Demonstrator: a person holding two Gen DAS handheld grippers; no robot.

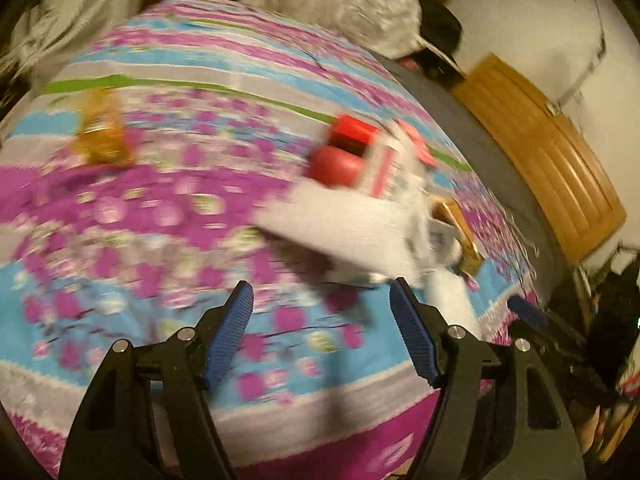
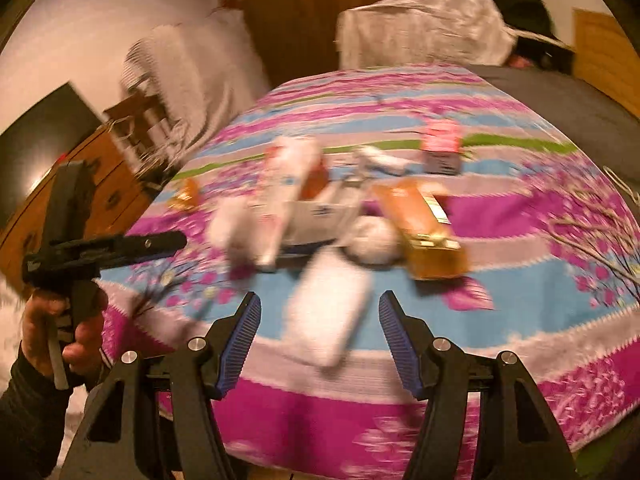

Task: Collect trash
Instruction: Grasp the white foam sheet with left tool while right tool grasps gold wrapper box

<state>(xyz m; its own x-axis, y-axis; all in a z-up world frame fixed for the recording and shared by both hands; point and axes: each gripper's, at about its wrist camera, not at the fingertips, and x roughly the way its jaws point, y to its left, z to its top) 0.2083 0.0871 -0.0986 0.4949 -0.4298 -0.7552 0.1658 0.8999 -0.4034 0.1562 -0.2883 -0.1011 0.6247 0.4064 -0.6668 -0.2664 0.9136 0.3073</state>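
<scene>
Trash lies heaped mid-bedspread (image 2: 520,288): white packets (image 2: 328,304), an orange box (image 2: 424,224), a red wrapper (image 1: 344,152). Your left gripper (image 1: 322,332) and right gripper (image 2: 320,332) both hover above it, jaws spread, pinching nothing.

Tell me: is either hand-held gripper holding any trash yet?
No. The left hand-held gripper and right hand-held gripper are both open and empty.

A heap of trash (image 2: 320,216) lies in the middle of the bed (image 2: 520,320). A flat packet (image 2: 328,308) lies nearest, a long box (image 2: 420,224) to its right, a small wrapper (image 2: 186,196) far left. Pillows (image 2: 424,28) sit behind.
</scene>
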